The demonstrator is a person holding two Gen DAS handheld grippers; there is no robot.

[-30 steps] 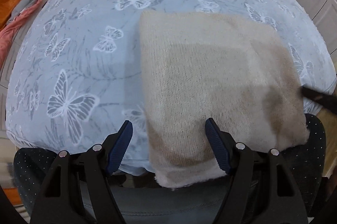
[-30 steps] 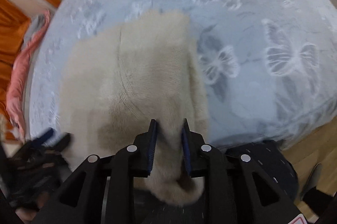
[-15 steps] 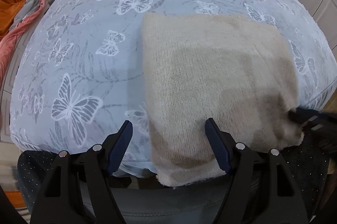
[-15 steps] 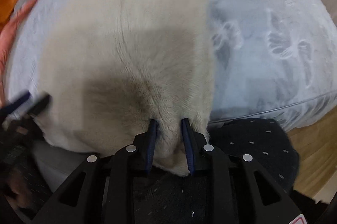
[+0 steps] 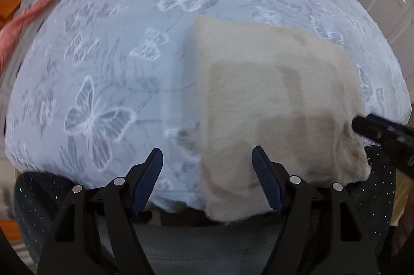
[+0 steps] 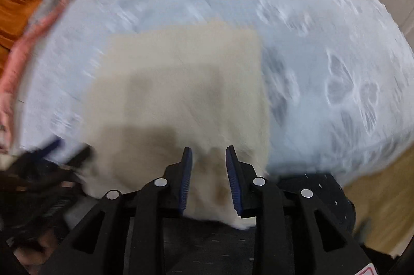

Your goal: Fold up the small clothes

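A beige knitted garment (image 5: pixel 274 104) is lying folded into a rough rectangle on the bed (image 5: pixel 108 73), whose cover is pale blue with a butterfly print. It is sitting at the near edge of the bed, toward the near right corner, with its lower hem hanging a little over that edge.

The step in hand looks like the release at the end of a fold. The right hand-held gripper (image 6: pixel 209 153) is opening its jaws at the garment's near hem; the fabric is lying between the blue pads, but they no longer seem to be pinching it. The right wrist view is blurred, so the exact contact is hard to read. The left hand-held gripper (image 5: pixel 207 156) is standing wide apart and holding nothing; it is hovering over the garment's near left corner, with one finger over the knit and the other over bare bed cover.

Judging from this, the fold is nearly laid. The next move is probably calling for the right jaws to clear the hem without dragging it, then for a check of whether the rectangle needs another fold or only smoothing, since the near right corner is looking rumpled.
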